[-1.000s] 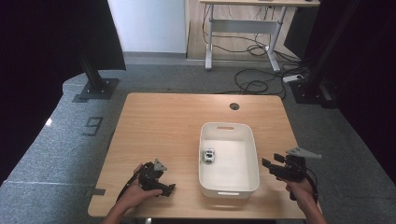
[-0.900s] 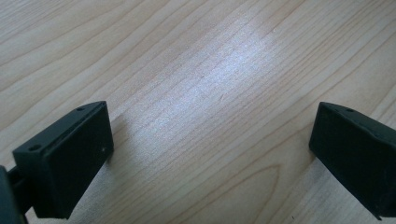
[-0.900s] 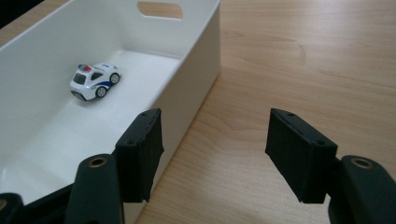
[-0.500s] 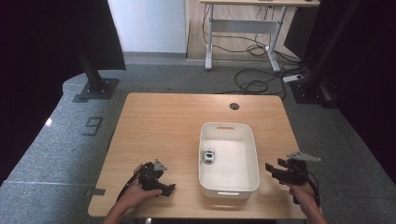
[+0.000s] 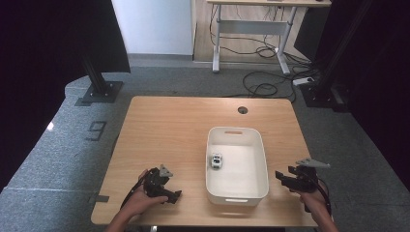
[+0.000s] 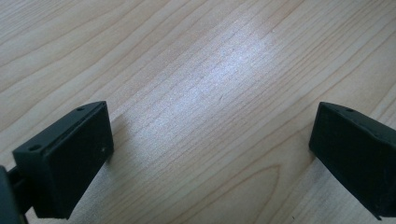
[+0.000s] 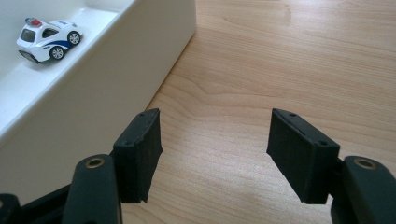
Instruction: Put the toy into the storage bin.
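Observation:
A small white toy police car [image 5: 216,160] [image 7: 46,38] with a blue stripe rests inside the white plastic bin [image 5: 259,159] [image 7: 116,60], against its left wall. My right gripper [image 5: 282,178] [image 7: 214,156] hovers low over the table just right of the bin, jaws wide apart and empty. Near the table's front left, my left gripper [image 5: 175,195] [image 6: 210,149] lies low on the wood. Its black pads [image 6: 70,154] stand far apart with bare wood between them.
The wooden table [image 5: 174,130] has a round cable hole [image 5: 242,110] at the back. Beyond it stand a second desk [image 5: 251,29], cables on the floor [image 5: 266,87] and black stand bases [image 5: 99,92]. The table's front edge lies close under both hands.
My right gripper has sunk a little and come slightly toward the front edge beside the bin. The left hand has stayed where it was.

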`<state>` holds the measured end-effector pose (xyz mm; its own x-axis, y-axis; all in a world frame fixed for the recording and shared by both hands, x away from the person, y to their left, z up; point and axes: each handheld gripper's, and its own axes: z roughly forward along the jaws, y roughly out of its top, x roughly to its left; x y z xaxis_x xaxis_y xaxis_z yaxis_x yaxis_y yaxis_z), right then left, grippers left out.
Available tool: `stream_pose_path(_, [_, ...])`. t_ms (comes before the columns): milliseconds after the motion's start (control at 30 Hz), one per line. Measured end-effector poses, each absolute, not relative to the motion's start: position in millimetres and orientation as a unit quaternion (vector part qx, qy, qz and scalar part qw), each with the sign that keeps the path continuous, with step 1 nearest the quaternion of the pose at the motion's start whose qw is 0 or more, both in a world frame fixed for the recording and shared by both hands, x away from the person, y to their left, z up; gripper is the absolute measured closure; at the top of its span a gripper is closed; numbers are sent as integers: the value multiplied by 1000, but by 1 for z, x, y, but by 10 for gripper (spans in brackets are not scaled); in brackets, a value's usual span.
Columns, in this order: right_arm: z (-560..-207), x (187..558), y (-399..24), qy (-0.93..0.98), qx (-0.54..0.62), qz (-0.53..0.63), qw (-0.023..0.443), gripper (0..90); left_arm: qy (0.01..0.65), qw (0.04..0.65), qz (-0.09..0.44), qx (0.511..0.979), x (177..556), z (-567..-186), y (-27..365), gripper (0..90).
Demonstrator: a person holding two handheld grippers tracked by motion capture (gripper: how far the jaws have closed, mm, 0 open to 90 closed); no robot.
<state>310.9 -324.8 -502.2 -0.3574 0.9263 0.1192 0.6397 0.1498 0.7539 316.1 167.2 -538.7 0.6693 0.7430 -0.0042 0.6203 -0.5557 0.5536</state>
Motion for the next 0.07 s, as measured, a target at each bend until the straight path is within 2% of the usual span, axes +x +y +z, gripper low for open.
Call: stream_pose_path(67, [-501,311,-325,732,534,377,192,345,389,265,116,875,316,-539,167,0])
